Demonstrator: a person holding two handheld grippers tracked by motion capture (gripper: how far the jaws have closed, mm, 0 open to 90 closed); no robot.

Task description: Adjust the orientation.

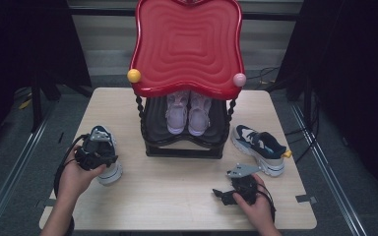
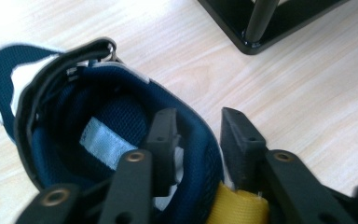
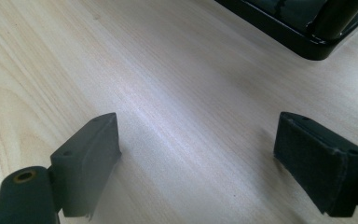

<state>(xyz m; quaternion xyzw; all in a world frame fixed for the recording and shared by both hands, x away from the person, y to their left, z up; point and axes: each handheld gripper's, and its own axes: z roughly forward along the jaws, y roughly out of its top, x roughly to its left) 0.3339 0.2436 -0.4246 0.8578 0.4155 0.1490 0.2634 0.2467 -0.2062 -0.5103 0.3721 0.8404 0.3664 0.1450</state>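
The tabletop (image 3: 177, 93) is pale, smooth wood grain; the navy shoe (image 2: 121, 116) is soft mesh cloth; the red rack top (image 1: 187, 44) is glossy plastic.

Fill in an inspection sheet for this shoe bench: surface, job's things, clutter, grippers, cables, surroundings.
Surface: pale wood table.
Job's things: navy shoe at left; its mate at right; pink pair on the black rack under a red tray.
Clutter: nothing seen.
Grippers: left hand-held gripper clamped on the shoe's heel collar, one jaw inside; right hand-held gripper open above bare wood.
Cables: black cable loops from the left one.
Surroundings: dark curtains, grey floor.
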